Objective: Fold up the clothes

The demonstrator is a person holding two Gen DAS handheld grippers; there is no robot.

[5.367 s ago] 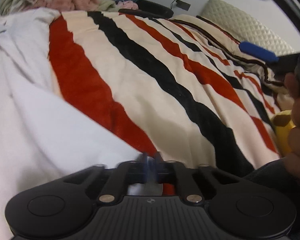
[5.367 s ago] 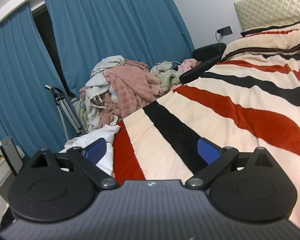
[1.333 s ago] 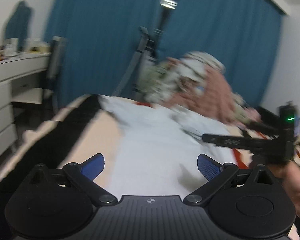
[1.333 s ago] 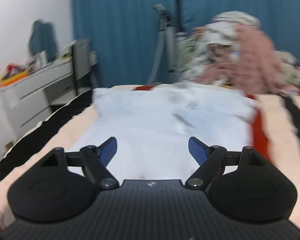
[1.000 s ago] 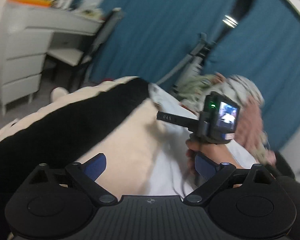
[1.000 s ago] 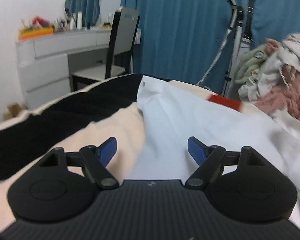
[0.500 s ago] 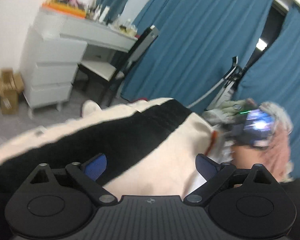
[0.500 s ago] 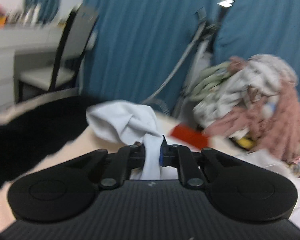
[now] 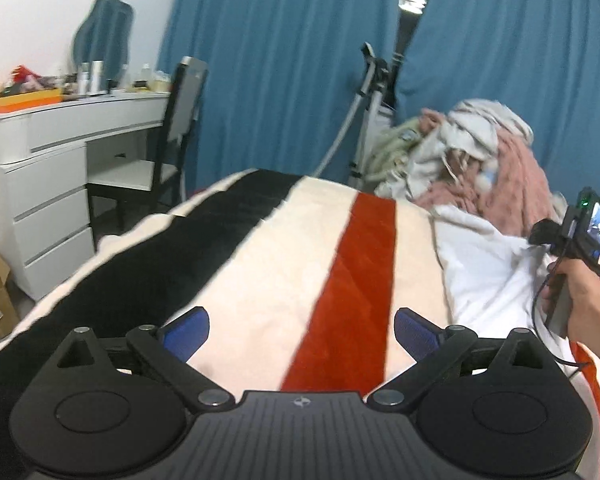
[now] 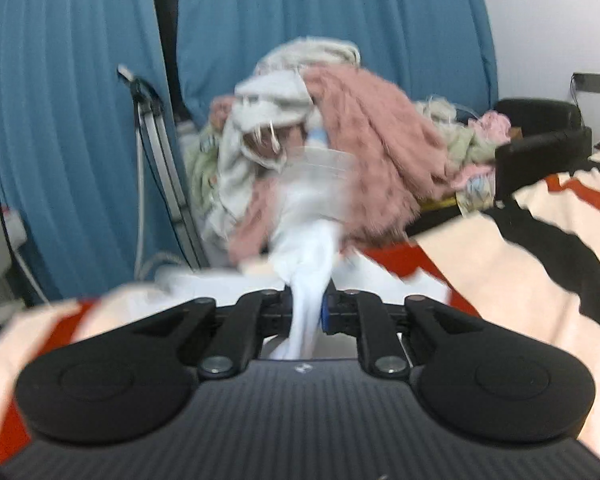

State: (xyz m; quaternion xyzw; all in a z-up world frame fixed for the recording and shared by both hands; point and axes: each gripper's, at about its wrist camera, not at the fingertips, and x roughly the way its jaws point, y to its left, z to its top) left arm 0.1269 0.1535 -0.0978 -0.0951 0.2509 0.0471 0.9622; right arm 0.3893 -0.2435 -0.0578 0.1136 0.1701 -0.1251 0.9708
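From your left wrist view, your left gripper [image 9: 302, 330] has its jaws wide apart with nothing between them, hovering over the striped blanket [image 9: 284, 264] on the bed. The white garment [image 9: 484, 264] is lying off to the right on that blanket, and your right hand [image 9: 580, 300] is there gripping the handle of the other gripper. Past the bed there's a heap of clothes [image 9: 472, 160], blue curtains [image 9: 292, 60], a white desk [image 9: 48, 168] and a chair [image 9: 168, 140]. Over on the right wrist view, your right gripper [image 10: 306, 312] has a bunched strip of the white garment [image 10: 308, 276] between its jaws; they're opening, but the pads look like they're still pressing on it. It's pretty blurry there, with the clothes heap [image 10: 332, 140] straight ahead.
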